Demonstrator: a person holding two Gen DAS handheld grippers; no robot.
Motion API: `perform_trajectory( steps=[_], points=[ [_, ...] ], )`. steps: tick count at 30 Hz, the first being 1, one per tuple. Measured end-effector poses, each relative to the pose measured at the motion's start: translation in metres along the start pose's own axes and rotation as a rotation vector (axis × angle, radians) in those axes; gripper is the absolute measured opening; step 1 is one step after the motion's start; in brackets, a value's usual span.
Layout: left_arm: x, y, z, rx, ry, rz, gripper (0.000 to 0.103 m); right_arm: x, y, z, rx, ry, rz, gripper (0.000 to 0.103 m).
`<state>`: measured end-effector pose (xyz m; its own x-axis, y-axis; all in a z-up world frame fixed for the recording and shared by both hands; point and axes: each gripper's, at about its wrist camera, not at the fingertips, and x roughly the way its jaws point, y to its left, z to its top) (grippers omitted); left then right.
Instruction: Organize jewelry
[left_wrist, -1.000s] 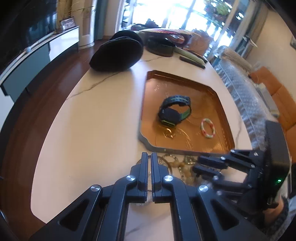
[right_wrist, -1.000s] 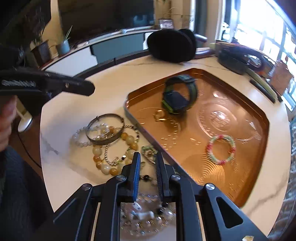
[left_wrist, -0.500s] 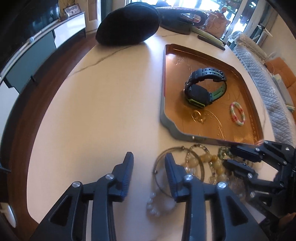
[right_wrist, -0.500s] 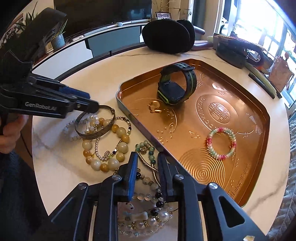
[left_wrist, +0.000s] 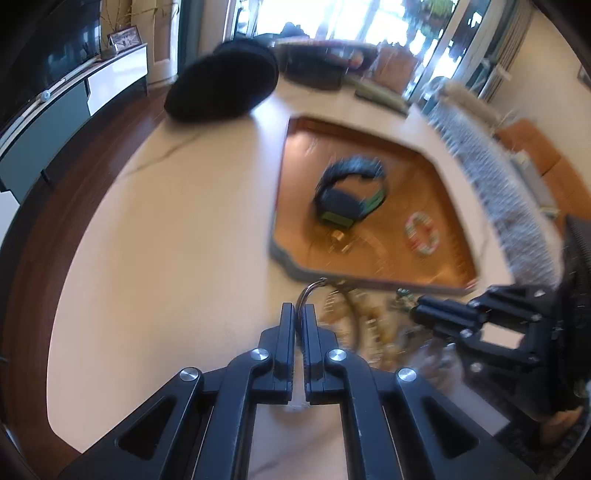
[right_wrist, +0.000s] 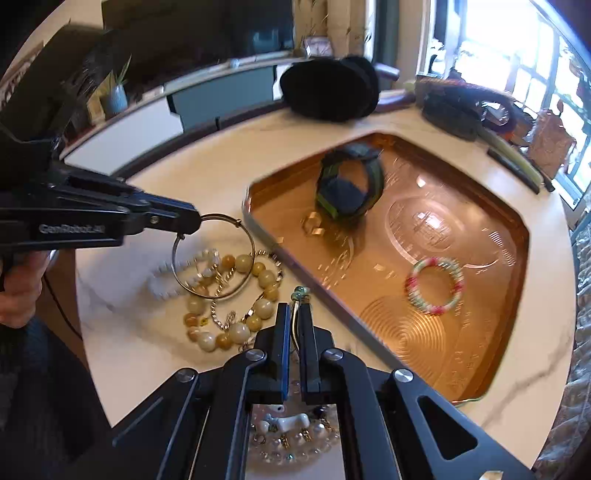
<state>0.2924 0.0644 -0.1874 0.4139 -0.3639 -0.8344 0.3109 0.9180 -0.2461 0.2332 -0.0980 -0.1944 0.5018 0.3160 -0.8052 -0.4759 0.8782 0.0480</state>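
My left gripper is shut on a thin metal bangle and holds it above the jewelry pile; the bangle hangs from the left gripper in the right wrist view. My right gripper is shut on a thin green-beaded bracelet at the pile's edge. Loose bead bracelets lie on the white table beside the copper tray. The tray holds a black-green watch, a gold ring and a pink-green bead bracelet.
A black hat lies at the table's far edge, with bags and clutter behind the tray. More pearl and charm jewelry lies under the right gripper. The table edge drops to a wood floor on the left.
My left gripper closed on the metal bangle and lifted it off the pile. My right gripper closed on the green-beaded bracelet.
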Motion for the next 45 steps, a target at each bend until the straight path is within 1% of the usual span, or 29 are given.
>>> perform_trajectory(
  steps=[1, 4, 6, 7, 9, 13, 14, 16, 17, 18, 19, 21, 25, 26, 30, 31, 32, 33, 34, 35, 37, 40, 43, 45],
  points=[
    [-0.007, -0.001, 0.002, -0.003, -0.017, -0.017, 0.003, -0.005, 0.001, 0.001, -0.002, -0.014, -0.009, 0.003],
    [-0.02, -0.002, 0.002, -0.008, -0.045, -0.057, 0.003, -0.017, 0.003, 0.003, 0.003, -0.049, -0.001, 0.003],
    [-0.024, -0.003, 0.003, -0.001, -0.055, -0.066, 0.002, -0.024, 0.003, 0.003, 0.014, -0.064, 0.029, 0.003],
    [-0.025, -0.003, 0.003, -0.007, -0.061, -0.07, 0.0, -0.026, 0.002, 0.004, 0.023, -0.075, 0.036, 0.003],
    [-0.03, -0.003, 0.006, -0.014, -0.069, -0.105, 0.0, -0.031, 0.0, 0.006, 0.035, -0.087, 0.049, 0.003],
    [-0.036, -0.007, 0.004, -0.008, -0.082, -0.119, 0.0, -0.035, -0.007, 0.007, 0.064, -0.101, 0.048, 0.003],
    [-0.035, -0.009, 0.003, 0.004, -0.075, -0.11, 0.0, -0.033, -0.007, 0.007, 0.057, -0.086, 0.048, 0.003],
    [-0.022, -0.01, 0.0, 0.025, -0.022, -0.081, 0.002, -0.027, -0.004, 0.005, 0.034, -0.067, 0.018, 0.003],
    [-0.012, -0.009, -0.002, 0.034, 0.001, -0.05, 0.003, -0.024, -0.005, 0.004, 0.037, -0.054, 0.029, 0.003],
    [-0.001, -0.007, -0.004, 0.036, 0.029, -0.001, 0.004, -0.022, -0.005, 0.003, 0.041, -0.05, 0.036, 0.003],
    [0.01, -0.002, -0.005, 0.02, 0.06, 0.048, 0.007, -0.021, -0.005, 0.002, 0.042, -0.047, 0.036, 0.003],
    [0.023, 0.007, -0.009, -0.01, 0.096, 0.088, 0.009, -0.019, -0.006, 0.001, 0.046, -0.042, 0.038, 0.003],
    [0.032, 0.012, -0.005, -0.013, 0.103, 0.104, 0.025, -0.02, -0.007, 0.001, 0.05, -0.044, 0.042, 0.003],
    [0.033, 0.01, -0.005, -0.004, 0.102, 0.104, 0.027, -0.02, -0.007, 0.001, 0.049, -0.045, 0.04, 0.004],
    [0.037, 0.005, -0.002, 0.024, 0.085, 0.135, 0.028, -0.018, -0.005, 0.0, 0.041, -0.036, 0.043, 0.004],
    [0.04, 0.003, -0.001, 0.045, 0.074, 0.142, 0.027, -0.017, -0.006, 0.0, 0.042, -0.033, 0.045, 0.004],
    [0.042, -0.001, -0.001, 0.077, 0.063, 0.162, 0.023, -0.015, -0.006, -0.001, 0.043, -0.03, 0.048, 0.004],
    [0.044, -0.006, 0.0, 0.112, 0.055, 0.19, 0.016, -0.014, -0.006, -0.001, 0.044, -0.027, 0.048, 0.004],
    [0.045, -0.009, 0.0, 0.133, 0.051, 0.191, 0.007, -0.013, -0.007, -0.001, 0.049, -0.025, 0.046, 0.004],
    [0.046, -0.011, 0.0, 0.138, 0.055, 0.183, 0.005, -0.012, -0.008, -0.002, 0.057, -0.021, 0.049, 0.004],
    [0.046, -0.01, 0.0, 0.122, 0.059, 0.174, 0.003, -0.01, -0.01, -0.002, 0.068, -0.02, 0.048, 0.004],
    [0.038, -0.002, 0.001, 0.054, 0.057, 0.108, 0.003, -0.012, -0.013, -0.002, 0.08, -0.029, 0.045, 0.004],
    [0.019, -0.01, 0.005, 0.063, 0.007, 0.049, 0.003, -0.021, -0.014, -0.001, 0.099, -0.058, 0.056, 0.004],
    [0.002, -0.019, 0.006, 0.088, -0.043, 0.017, 0.003, -0.028, -0.016, 0.0, 0.114, -0.082, 0.068, 0.004]
  ],
)
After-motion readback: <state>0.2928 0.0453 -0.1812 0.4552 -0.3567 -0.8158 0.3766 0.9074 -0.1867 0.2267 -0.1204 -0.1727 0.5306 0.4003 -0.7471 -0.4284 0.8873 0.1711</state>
